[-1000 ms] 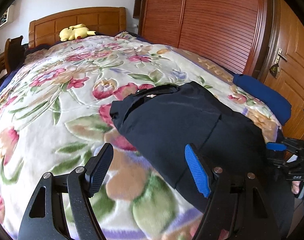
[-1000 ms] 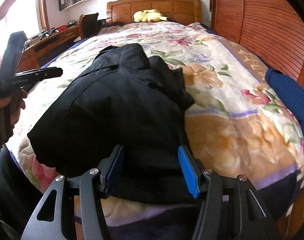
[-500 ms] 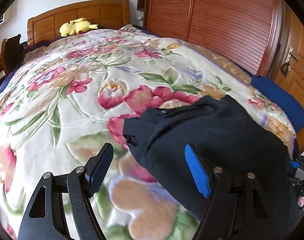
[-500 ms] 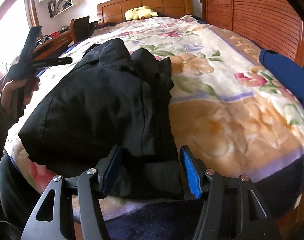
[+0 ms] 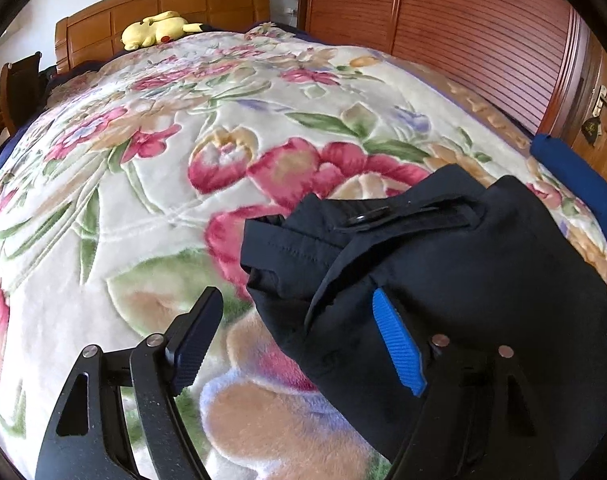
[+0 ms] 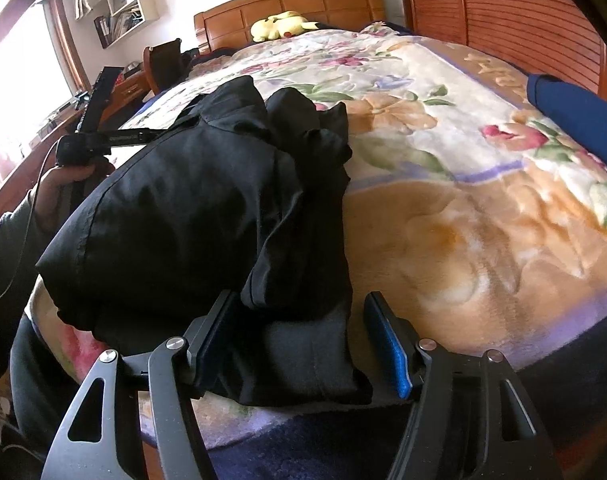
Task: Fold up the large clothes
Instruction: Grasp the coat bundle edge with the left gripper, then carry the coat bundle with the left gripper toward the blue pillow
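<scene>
A black garment (image 5: 443,280) lies folded in a bundle near the foot of the bed, on a floral blanket (image 5: 183,160). My left gripper (image 5: 299,340) is open, its jaws wide apart, with the garment's left edge between them and its blue pad (image 5: 395,344) against the cloth. In the right wrist view the same garment (image 6: 191,216) fills the left middle. My right gripper (image 6: 299,340) is open around the garment's near corner at the bed's foot edge. The left gripper (image 6: 99,120) shows there at the far left, held in a hand.
A yellow plush toy (image 5: 155,30) lies by the wooden headboard (image 5: 163,4). A blue cushion (image 5: 575,180) sits at the bed's right edge beside the slatted wardrobe (image 5: 463,32). A chair (image 6: 163,64) and desk stand left of the bed.
Both grippers have moved closer to the garment. The garment has bunched up shorter toward the bed's foot. Both stay open.
</scene>
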